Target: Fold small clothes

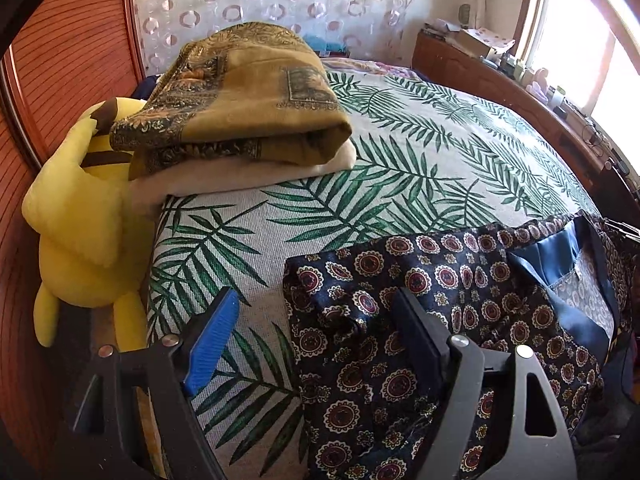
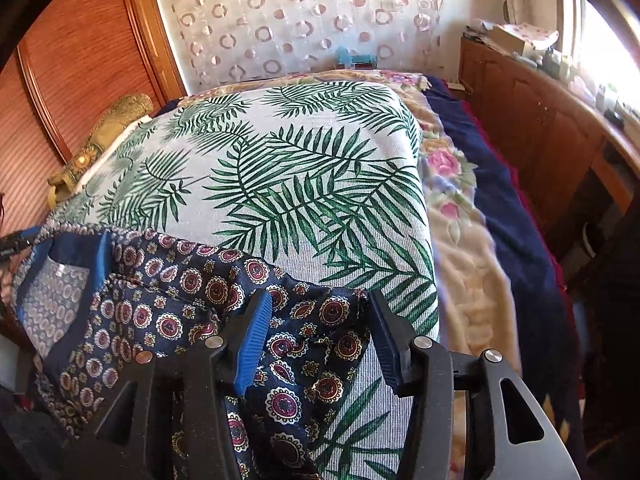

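Right wrist: right claw (image 2: pixel 316 336) gapes over patterned garment (image 2: pixel 192 280).

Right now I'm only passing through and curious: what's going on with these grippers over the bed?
A person with two hand-held grippers is folding a navy patterned garment lying on the palm-leaf bedspread. The left gripper and right gripper are both open, each poised over a corner, gripping nothing yet.

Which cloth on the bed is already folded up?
The golden-brown patterned cloth, folded in a neat bundle by the yellow plush toy. The navy medallion-print garment lies spread open and rumpled.
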A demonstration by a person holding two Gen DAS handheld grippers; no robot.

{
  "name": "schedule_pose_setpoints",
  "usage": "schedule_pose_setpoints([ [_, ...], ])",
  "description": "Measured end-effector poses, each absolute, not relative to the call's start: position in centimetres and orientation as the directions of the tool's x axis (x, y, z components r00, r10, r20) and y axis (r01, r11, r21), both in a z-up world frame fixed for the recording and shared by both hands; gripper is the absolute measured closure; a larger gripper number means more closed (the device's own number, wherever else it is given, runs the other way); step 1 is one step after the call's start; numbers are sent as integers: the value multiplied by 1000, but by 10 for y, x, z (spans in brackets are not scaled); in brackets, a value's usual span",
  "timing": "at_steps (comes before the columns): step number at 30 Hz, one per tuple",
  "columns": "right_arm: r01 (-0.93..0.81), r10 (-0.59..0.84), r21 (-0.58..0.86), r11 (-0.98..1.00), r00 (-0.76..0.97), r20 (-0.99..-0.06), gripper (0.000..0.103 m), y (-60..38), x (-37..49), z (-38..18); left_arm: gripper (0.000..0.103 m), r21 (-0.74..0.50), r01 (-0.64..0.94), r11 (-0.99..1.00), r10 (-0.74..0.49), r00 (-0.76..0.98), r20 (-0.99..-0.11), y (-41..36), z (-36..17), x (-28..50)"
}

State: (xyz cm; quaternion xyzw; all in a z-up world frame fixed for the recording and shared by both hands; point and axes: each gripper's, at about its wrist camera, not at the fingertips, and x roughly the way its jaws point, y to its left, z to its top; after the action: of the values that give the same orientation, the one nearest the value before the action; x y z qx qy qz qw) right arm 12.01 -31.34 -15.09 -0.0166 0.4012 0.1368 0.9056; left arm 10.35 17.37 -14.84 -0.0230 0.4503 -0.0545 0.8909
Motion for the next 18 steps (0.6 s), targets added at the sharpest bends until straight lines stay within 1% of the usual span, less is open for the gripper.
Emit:
schedule_pose_setpoints([
  [2, -263, 211, 47, 964, 642, -737, 52, -308, 121, -152, 29, -99, 82, 992, -128, 587, -800, 174, -148, 105],
  [4, -263, 201, 35, 964, 641, -741, 52, -305, 122, -153, 42, -111, 88, 990, -142, 584, -800, 173, -148, 107],
  [5, -262, 200, 34, 964, 640, -742, 52, -304, 123, -153, 45, -119, 96, 988, -153, 582, -799, 172, -148, 108],
  [7, -263, 201, 35, 964, 637, -744, 52, -303, 124, -153, 60, -136, 120, 983, -181, 578, -796, 169, -148, 110],
  [8, -264, 201, 35, 964, 637, -744, 52, -303, 125, -153, 63, -146, 130, 981, -195, 570, -798, 168, -147, 112],
  [9, -266, 201, 33, 964, 636, -745, 52, -303, 125, -153, 70, -137, 128, 982, -186, 566, -803, 168, -147, 114],
  [10, -267, 200, 31, 963, 636, -745, 52, -303, 125, -153, 79, -124, 123, 985, -172, 562, -809, 168, -146, 116],
  [11, -269, 200, 28, 963, 637, -745, 54, -303, 125, -153, 85, -122, 123, 985, -170, 556, -814, 169, -146, 118],
  [12, -272, 198, 24, 962, 637, -745, 57, -303, 125, -153, 94, -131, 129, 983, -181, 551, -815, 169, -146, 118],
  [13, -276, 199, 20, 961, 637, -745, 68, -303, 124, -153, 97, -129, 137, 982, -184, 552, -814, 168, -146, 116],
  [14, -286, 208, 24, 958, 634, -745, 84, -303, 123, -152, 97, -121, 147, 982, -183, 555, -811, 165, -145, 114],
  [15, -303, 230, 41, 952, 623, -748, 91, -302, 122, -152, 98, -112, 157, 981, -181, 559, -809, 162, -143, 110],
  [16, -315, 245, 51, 948, 616, -749, 93, -302, 120, -151, 98, -90, 159, 983, -167, 578, -799, 160, -140, 105],
  [17, -321, 247, 50, 946, 612, -751, 95, -302, 118, -150, 98, -61, 154, 986, -145, 622, -770, 156, -129, 96],
  [18, -324, 251, 55, 945, 605, -756, 96, -303, 115, -148, 98, -64, 160, 985, -153, 642, -752, 154, -121, 90],
])
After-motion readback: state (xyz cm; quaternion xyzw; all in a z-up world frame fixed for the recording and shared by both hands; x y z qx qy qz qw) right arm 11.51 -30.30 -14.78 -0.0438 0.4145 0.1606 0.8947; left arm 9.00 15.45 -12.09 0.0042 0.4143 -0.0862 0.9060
